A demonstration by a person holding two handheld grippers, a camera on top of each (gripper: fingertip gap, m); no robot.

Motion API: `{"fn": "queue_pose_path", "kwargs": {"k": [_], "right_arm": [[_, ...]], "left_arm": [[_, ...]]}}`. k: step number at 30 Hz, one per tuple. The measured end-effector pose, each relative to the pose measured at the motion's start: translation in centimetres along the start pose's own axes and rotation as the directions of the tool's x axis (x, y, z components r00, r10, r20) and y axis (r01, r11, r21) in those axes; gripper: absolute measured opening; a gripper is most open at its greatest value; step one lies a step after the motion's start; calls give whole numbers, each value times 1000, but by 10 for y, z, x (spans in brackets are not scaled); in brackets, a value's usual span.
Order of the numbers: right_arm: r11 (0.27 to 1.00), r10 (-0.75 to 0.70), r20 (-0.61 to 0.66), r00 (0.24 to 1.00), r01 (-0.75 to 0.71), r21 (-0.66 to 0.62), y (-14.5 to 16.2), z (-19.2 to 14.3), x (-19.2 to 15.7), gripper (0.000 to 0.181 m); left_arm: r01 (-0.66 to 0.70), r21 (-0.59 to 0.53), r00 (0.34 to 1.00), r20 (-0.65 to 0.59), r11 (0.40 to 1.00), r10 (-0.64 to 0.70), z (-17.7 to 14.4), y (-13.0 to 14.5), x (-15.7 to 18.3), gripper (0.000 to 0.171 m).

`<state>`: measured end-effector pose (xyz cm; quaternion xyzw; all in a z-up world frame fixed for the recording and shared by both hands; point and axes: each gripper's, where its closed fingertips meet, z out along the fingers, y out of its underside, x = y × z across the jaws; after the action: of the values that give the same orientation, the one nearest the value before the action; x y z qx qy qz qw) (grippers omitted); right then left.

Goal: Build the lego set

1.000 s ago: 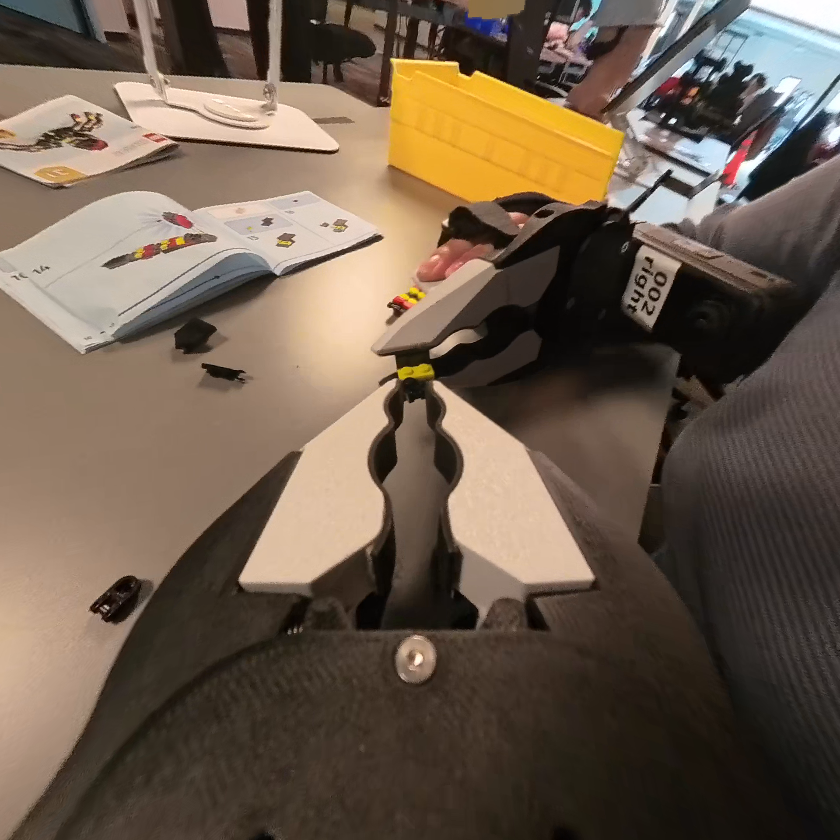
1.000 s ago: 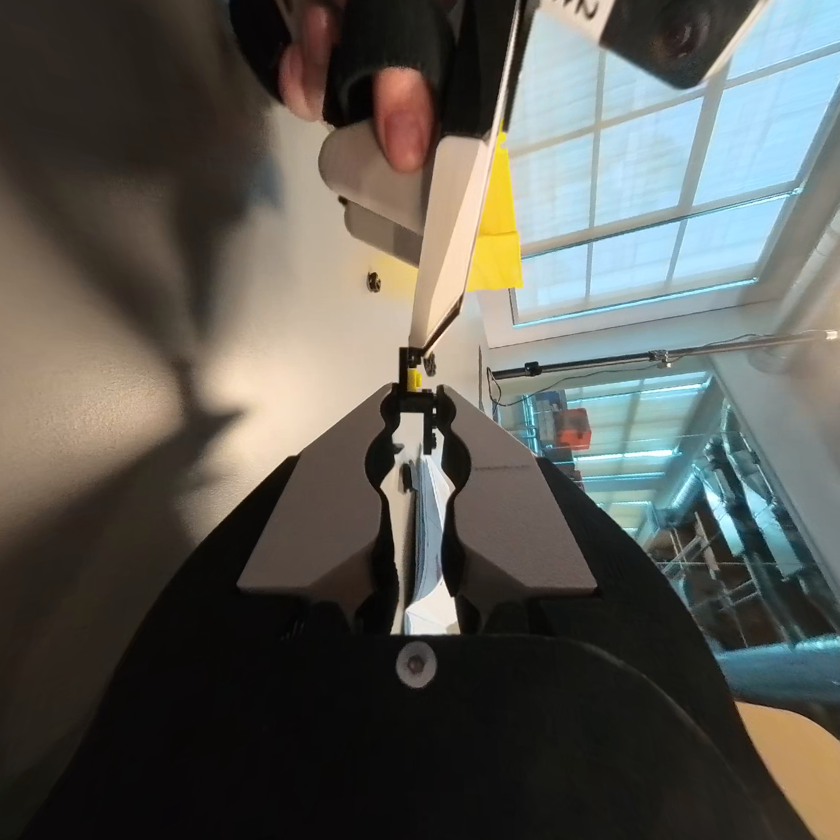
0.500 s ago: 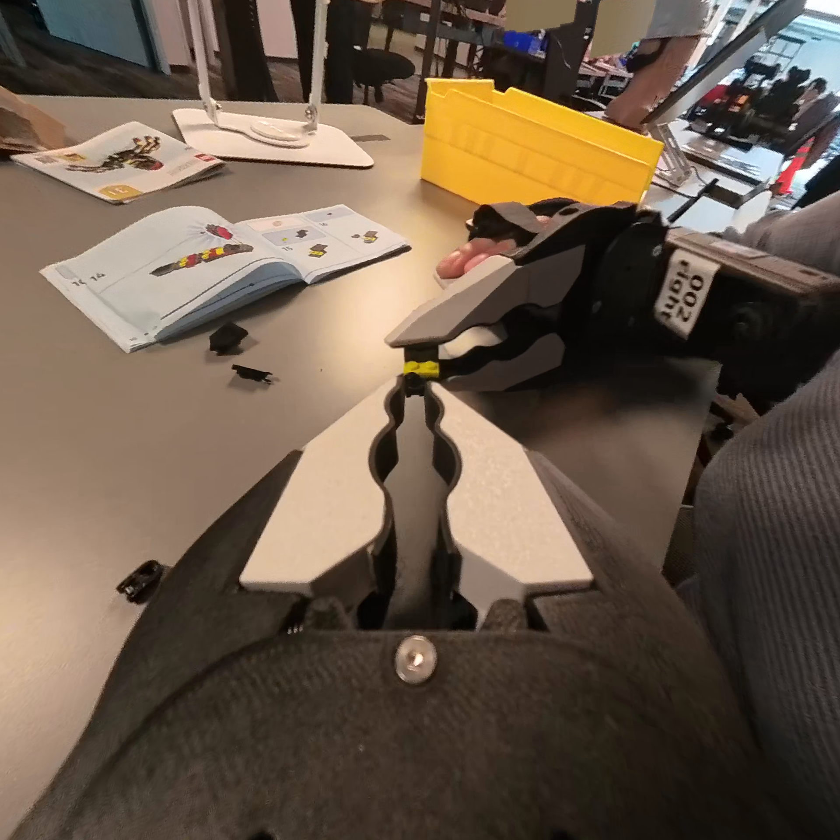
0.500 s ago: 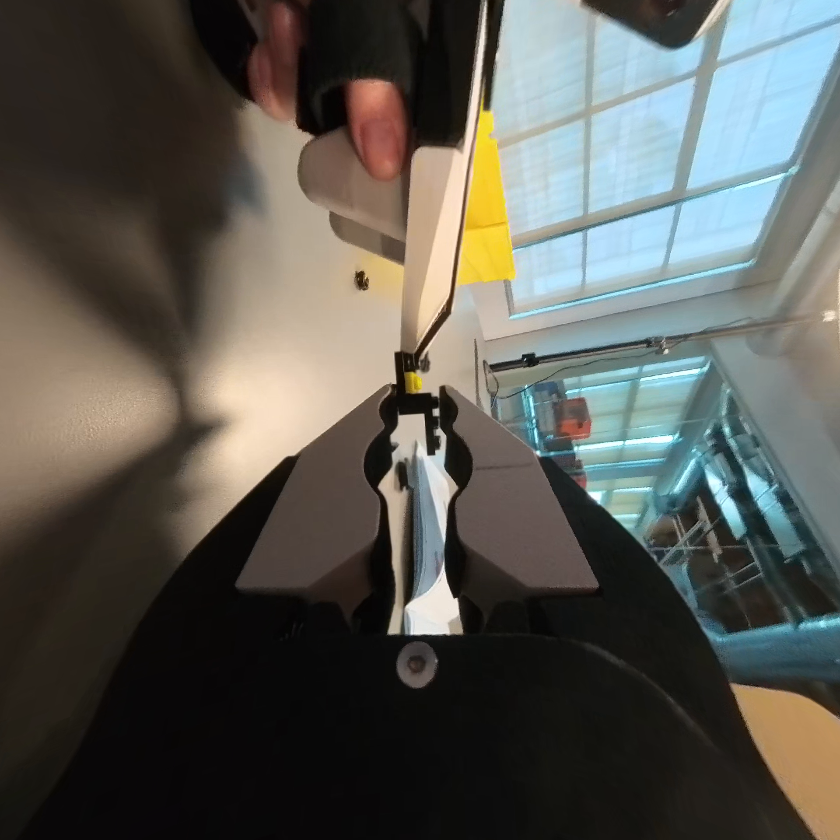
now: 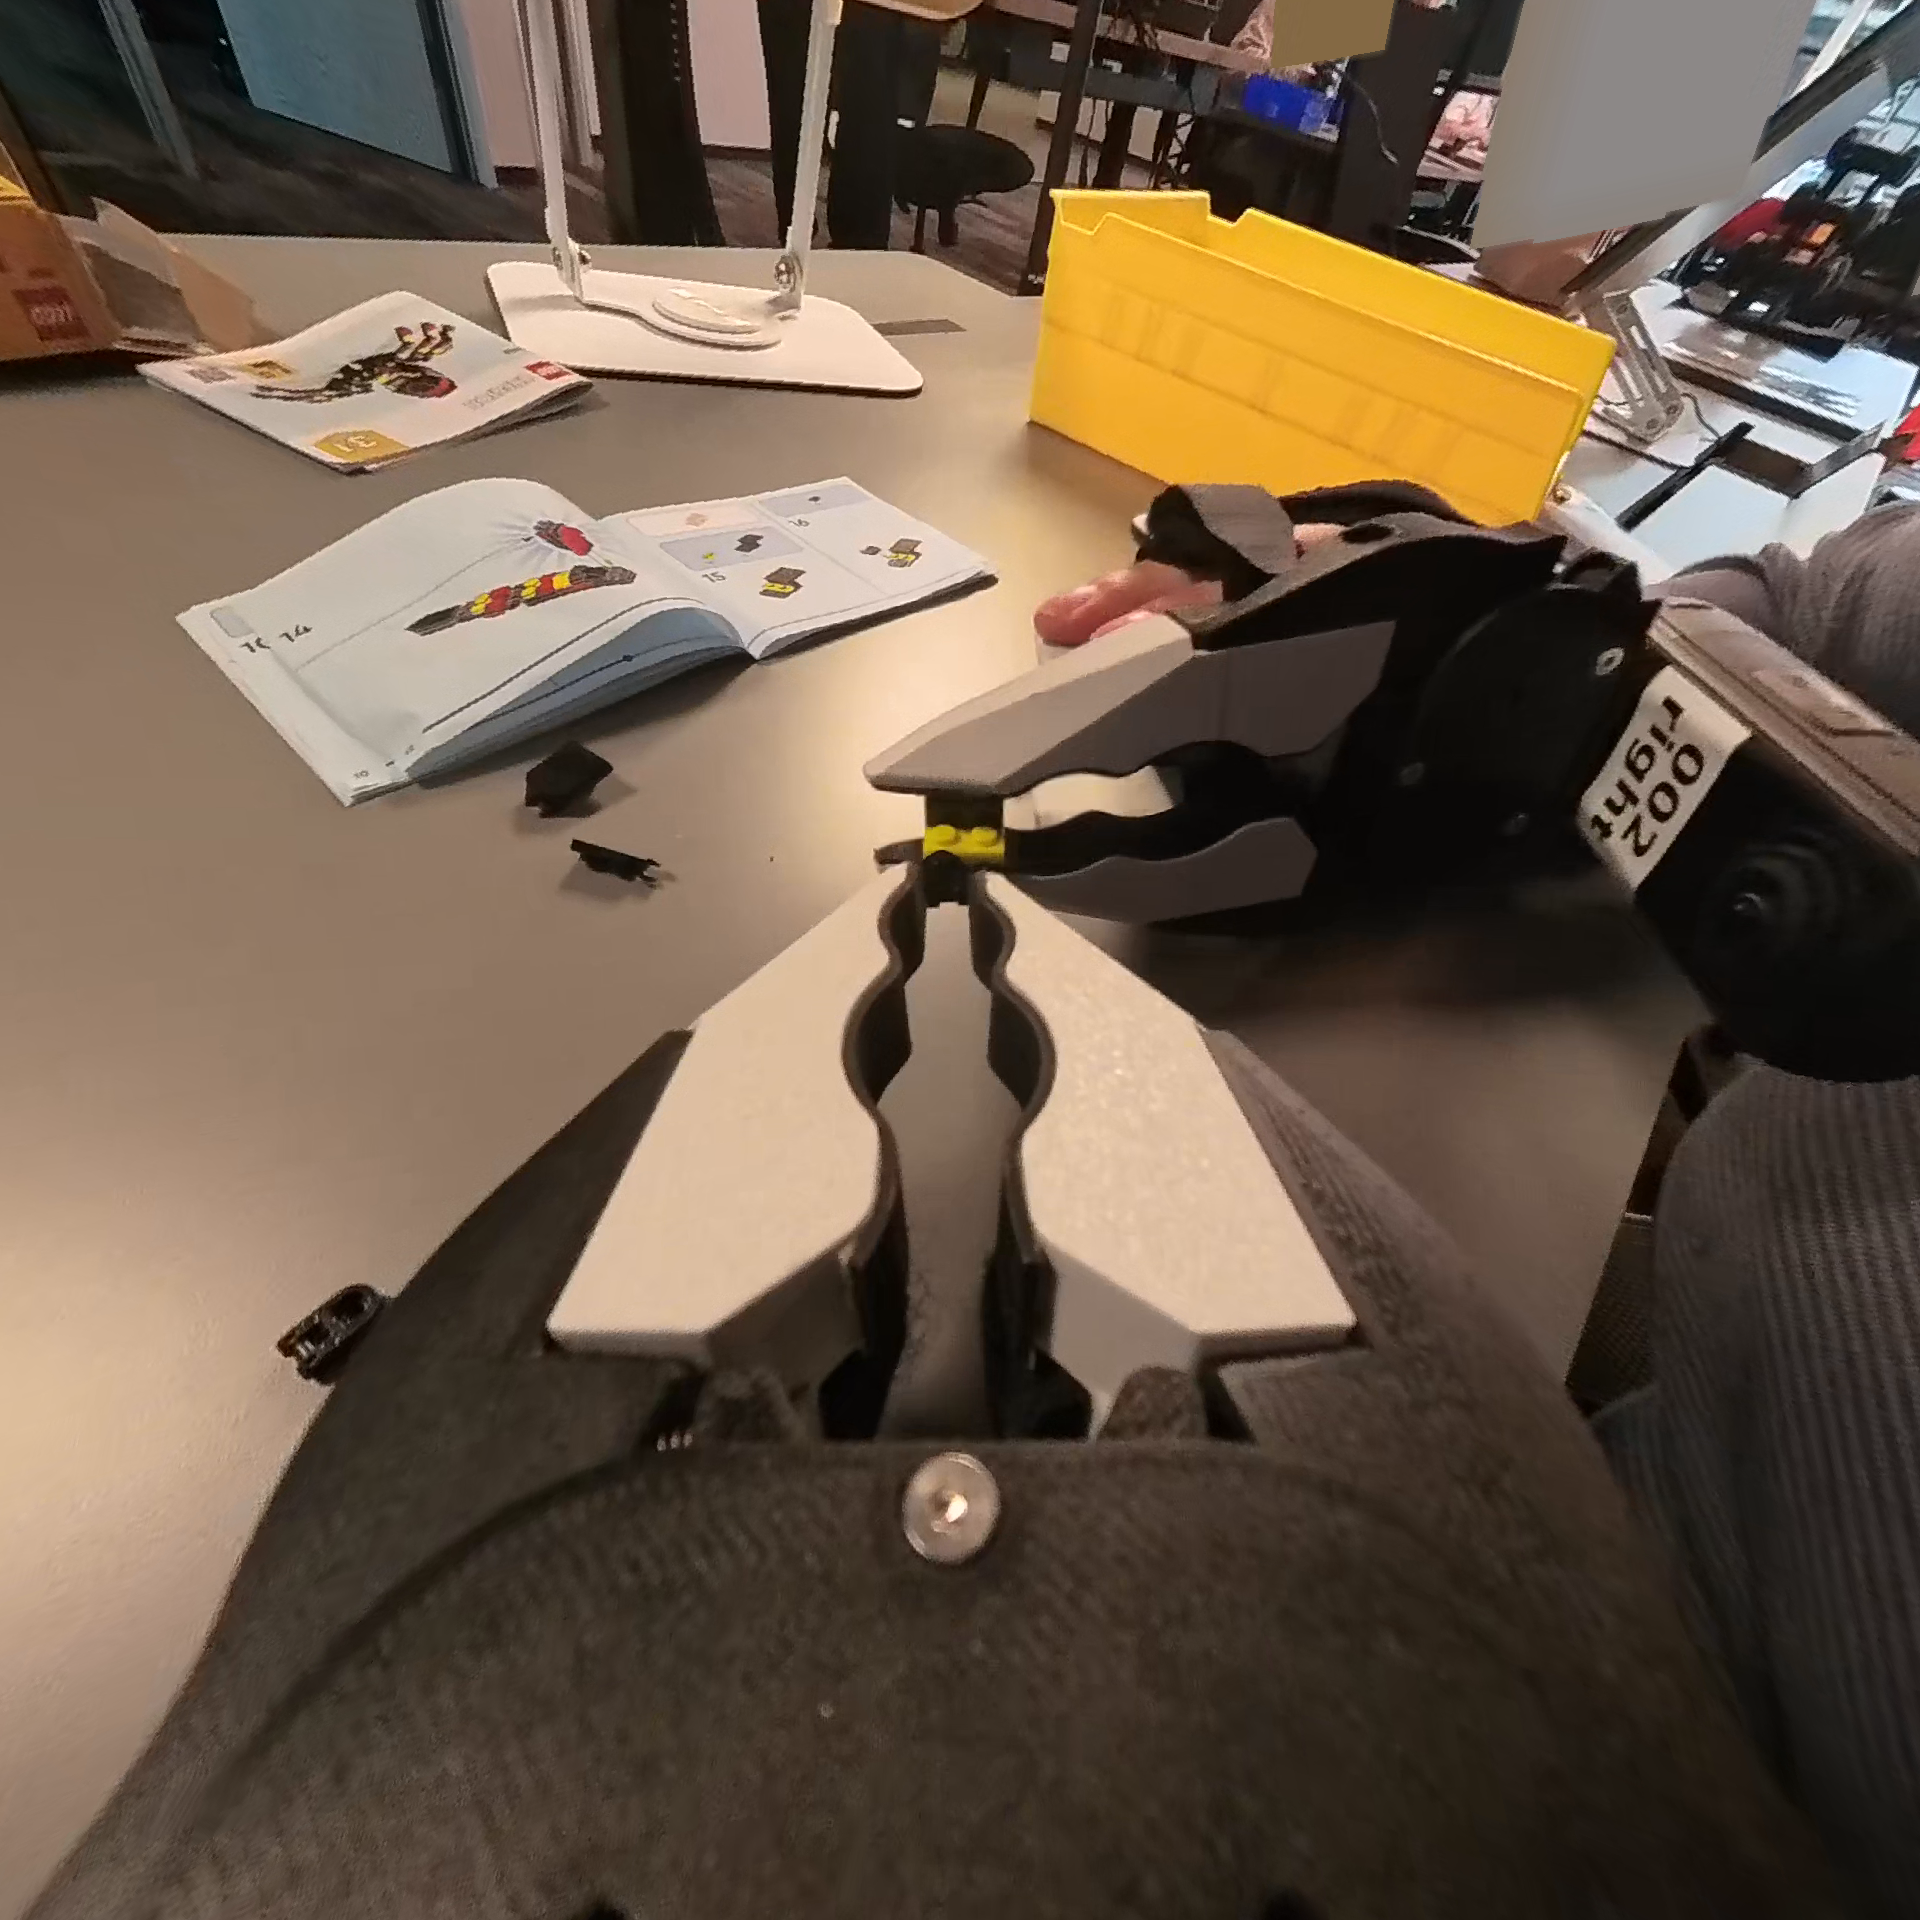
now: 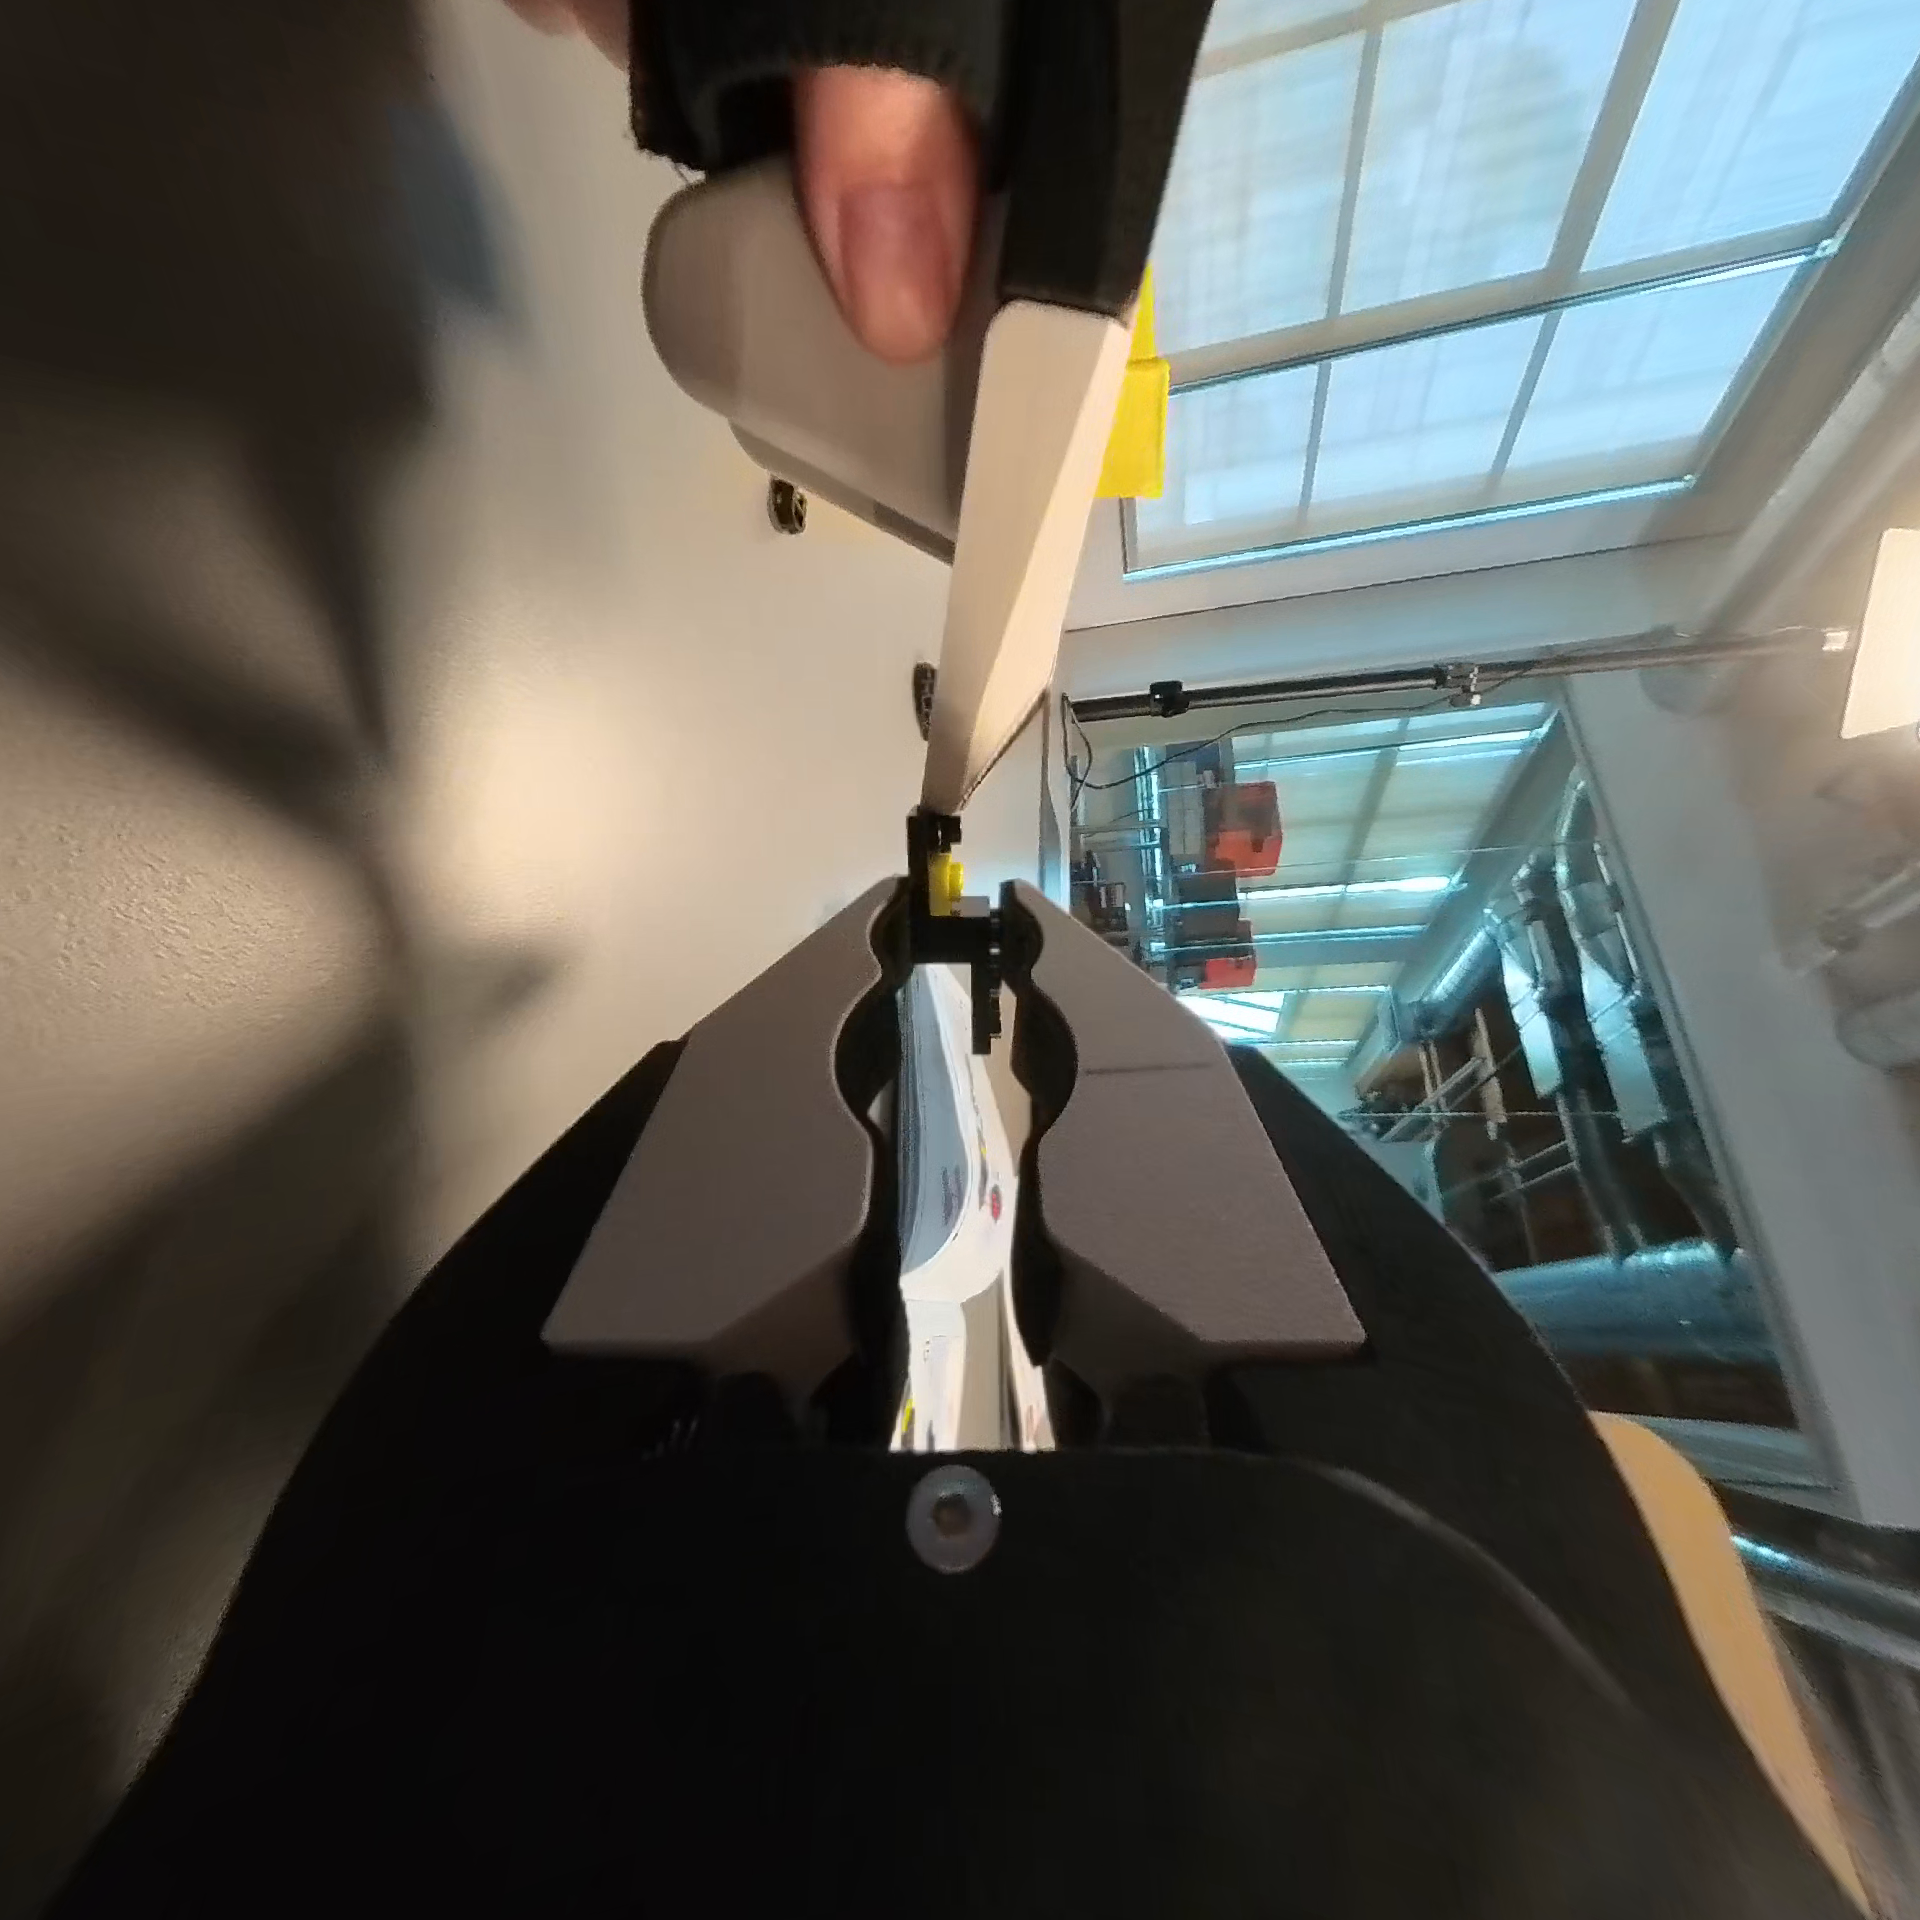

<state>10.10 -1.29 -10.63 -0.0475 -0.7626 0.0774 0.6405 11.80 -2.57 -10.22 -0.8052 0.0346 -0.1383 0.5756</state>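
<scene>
A small black and yellow lego assembly [image 5: 964, 840] is held above the grey table [image 5: 312, 1039] between both grippers. My left gripper [image 5: 945, 885] is shut on its near black end. My right gripper [image 5: 966, 816] comes in from the right, turned on its side, with one finger above the piece and one below. In the right wrist view my right gripper [image 6: 951, 906] is shut on the same assembly [image 6: 940, 878], and the left gripper's finger [image 6: 1023, 540] meets it from above. A gloved hand [image 6: 883, 208] holds the left gripper.
An open instruction booklet [image 5: 582, 623] and a shut one [image 5: 364, 384] lie at the left. Loose black pieces [image 5: 566, 774] [image 5: 613, 857] [image 5: 327, 1330] lie on the table. A yellow bin [image 5: 1299, 353] and a white stand base [image 5: 707, 322] are at the back. Only a small space, under 4 cm, lies between the two pairs of fingers.
Both grippers stay shut on the small assembly. The left wrist view has tilted up a little, showing more of the far table. In the right wrist view the left gripper looms closer.
</scene>
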Motion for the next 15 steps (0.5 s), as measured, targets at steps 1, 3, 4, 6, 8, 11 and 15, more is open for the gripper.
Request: {"fn": "queue_pose_path", "kwargs": {"k": [1, 3, 4, 6, 8, 11, 15], "right_arm": [[1000, -2, -3, 1000, 2, 4, -1, -1, 1, 13], [1000, 2, -3, 1000, -2, 24, -3, -2, 1, 13], [999, 13, 2, 1000, -13, 42, -4, -3, 1, 13], [996, 35, 11, 999, -36, 80, -8, -5, 1, 13], [992, 45, 12, 999, -46, 115, -12, -7, 2, 13], [988, 51, 17, 999, -53, 143, -15, -9, 2, 13], [989, 33, 8, 999, -34, 145, -15, -9, 2, 13]], "left_arm": [[-1, 3, 1000, -8, 1000, 1, 0, -1, 1, 7], [-10, 6, 1000, -29, 1000, 10, -2, -1, 2, 7], [-17, 3, 999, -42, 1000, 17, -2, -1, 3, 8], [-33, 5, 996, -78, 999, 33, -4, -1, 7, 8], [-32, 7, 992, -120, 999, 32, -7, -2, 10, 7], [-17, 9, 986, -164, 1000, 18, -10, -2, 14, 7], [6, 5, 986, -168, 1000, -5, -12, 0, 15, 8]]}}
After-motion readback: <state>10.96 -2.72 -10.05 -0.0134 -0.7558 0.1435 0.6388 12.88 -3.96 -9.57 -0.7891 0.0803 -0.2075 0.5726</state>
